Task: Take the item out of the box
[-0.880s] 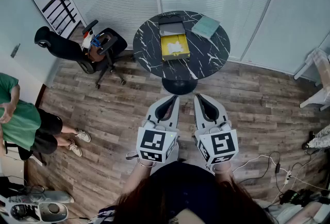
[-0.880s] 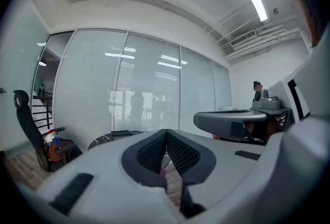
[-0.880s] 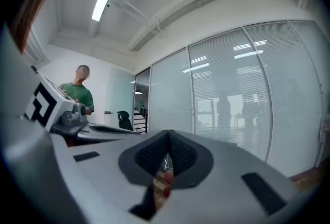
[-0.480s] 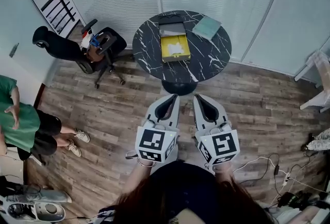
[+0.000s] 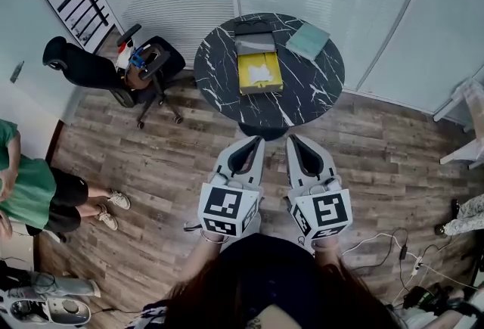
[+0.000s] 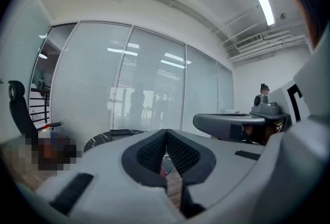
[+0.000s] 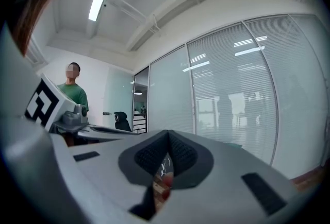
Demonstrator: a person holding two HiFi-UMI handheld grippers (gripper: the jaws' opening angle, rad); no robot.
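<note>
An open yellow box (image 5: 259, 72) lies on the round black marble table (image 5: 227, 66), with a pale item (image 5: 262, 76) inside it and its grey lid (image 5: 253, 41) just behind. Both grippers hang over the wooden floor, well short of the table, pointing toward it. My left gripper (image 5: 255, 141) (image 6: 166, 133) is shut with nothing in it. My right gripper (image 5: 292, 141) (image 7: 168, 135) is shut too, and holds nothing. The box does not show clearly in either gripper view.
A pale green flat box (image 5: 308, 41) lies at the table's back right. A black office chair (image 5: 113, 70) stands left of the table. A person in a green shirt (image 5: 26, 184) stands at the far left. Cables (image 5: 397, 252) lie on the floor at lower right. Glass walls with blinds close the back.
The table and box look slightly nearer and larger in the head view. The person in green has shifted toward the left edge. Both grippers stay shut, side by side.
</note>
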